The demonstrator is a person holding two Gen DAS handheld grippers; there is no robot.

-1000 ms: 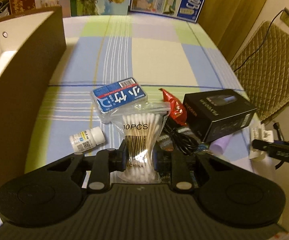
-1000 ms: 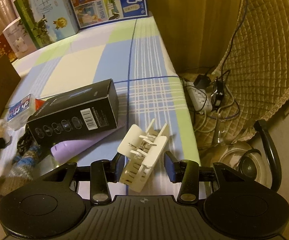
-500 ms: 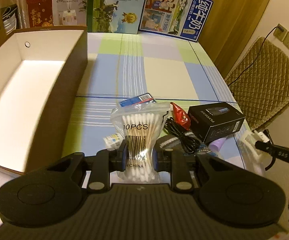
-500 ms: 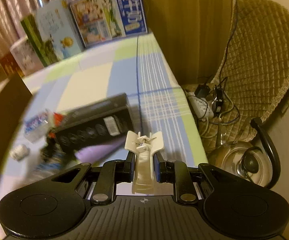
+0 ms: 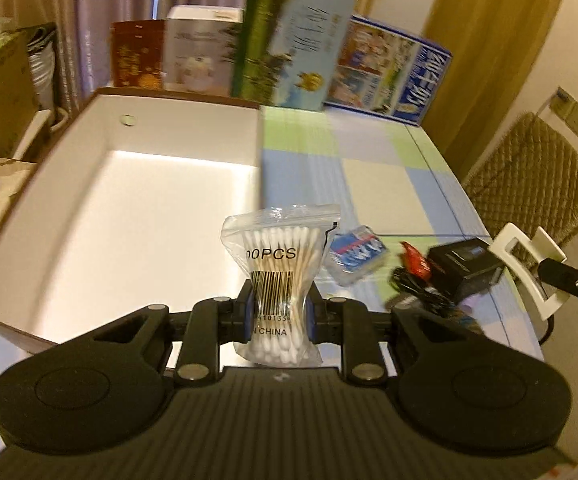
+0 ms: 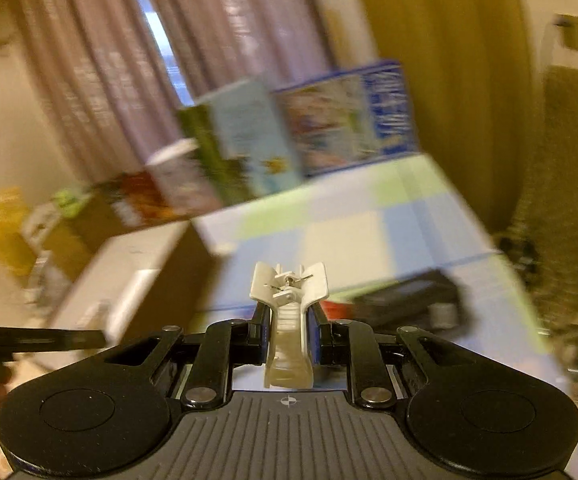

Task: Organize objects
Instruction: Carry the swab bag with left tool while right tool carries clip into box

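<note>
My left gripper (image 5: 277,312) is shut on a clear bag of cotton swabs (image 5: 279,264) and holds it in the air by the right wall of the big open white-lined box (image 5: 129,216). My right gripper (image 6: 287,332) is shut on a white hair claw clip (image 6: 289,312), lifted above the table; the clip also shows at the right of the left wrist view (image 5: 529,272). On the checked tablecloth (image 5: 373,168) lie a blue-and-white pack (image 5: 355,254), a red packet (image 5: 413,258), a black cable (image 5: 421,292) and a black carton (image 5: 465,266).
Several printed cartons (image 5: 289,48) stand along the table's far edge behind the box. A quilted chair (image 5: 529,184) stands off the table's right side. The right wrist view is motion-blurred; the box (image 6: 137,276) is at its left.
Both grippers have risen and swung left toward the box, the left carrying the swab bag. The right gripper closed on the clip, which lay between open fingers a second ago.
</note>
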